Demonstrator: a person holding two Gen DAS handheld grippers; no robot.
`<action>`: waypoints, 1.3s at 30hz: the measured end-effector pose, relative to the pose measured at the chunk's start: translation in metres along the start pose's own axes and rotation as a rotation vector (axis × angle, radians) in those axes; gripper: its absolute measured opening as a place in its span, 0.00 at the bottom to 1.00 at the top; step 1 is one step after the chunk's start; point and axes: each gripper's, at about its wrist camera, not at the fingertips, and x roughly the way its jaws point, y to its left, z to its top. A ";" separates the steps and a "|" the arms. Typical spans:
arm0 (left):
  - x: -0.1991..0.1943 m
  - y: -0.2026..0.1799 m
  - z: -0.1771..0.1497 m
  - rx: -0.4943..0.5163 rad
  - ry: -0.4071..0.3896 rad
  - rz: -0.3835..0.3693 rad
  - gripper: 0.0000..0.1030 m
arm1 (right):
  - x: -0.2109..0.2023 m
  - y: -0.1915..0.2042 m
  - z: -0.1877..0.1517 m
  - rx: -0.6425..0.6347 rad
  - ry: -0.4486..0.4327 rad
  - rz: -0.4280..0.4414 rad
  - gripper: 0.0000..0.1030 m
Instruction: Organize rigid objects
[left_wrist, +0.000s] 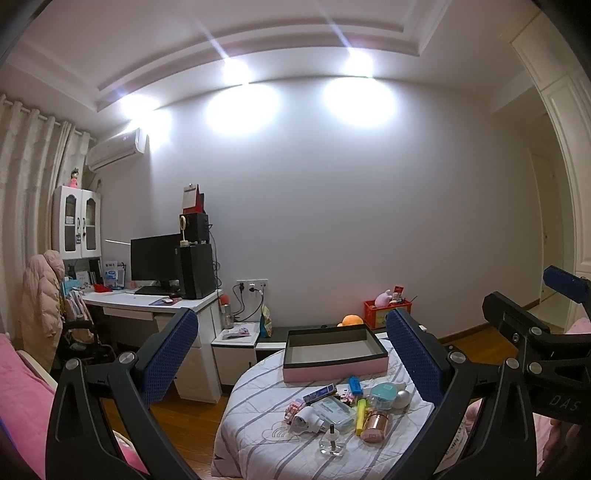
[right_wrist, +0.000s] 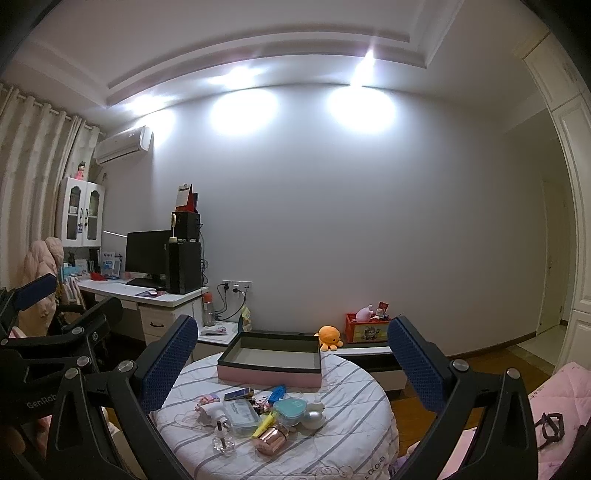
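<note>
Both claws hang released and empty above the round surface: the left claw (left_wrist: 291, 354) and the right claw (right_wrist: 291, 363) each have their blue-padded fingers spread wide, touching nothing. Judging by this, the sorting has not begun; this looks like the approach before a first pick.

Below them, on the round surface draped in a white cloth with grey stripes (right_wrist: 354, 435), lies a tight cluster of small rigid things: a clear glass bottle with a dark stem (right_wrist: 223, 440), a rose-gold metal cylinder on its side (right_wrist: 272, 438), a yellow marker pen (left_wrist: 361, 415), a teal-lidded round container (right_wrist: 291, 408) and a blue clip-like piece (left_wrist: 354, 384). Behind the cluster stands the shallow pink rectangular box with black rim (right_wrist: 269, 360), open and apparently empty.

The next move probably calls for descending on an outlying piece, since the items overlap.

Labels are unreadable, several middle pieces are hard to identify, and the box's floor shows only partly.
</note>
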 end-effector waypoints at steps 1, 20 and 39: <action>0.000 0.000 0.000 -0.001 -0.002 0.000 1.00 | 0.000 0.000 0.000 -0.001 0.001 0.000 1.00; 0.001 -0.003 -0.003 0.005 -0.015 0.002 1.00 | -0.003 0.000 -0.001 -0.001 -0.026 -0.051 1.00; 0.003 -0.006 -0.005 0.015 -0.012 0.019 1.00 | -0.002 -0.001 -0.004 0.002 -0.019 -0.048 1.00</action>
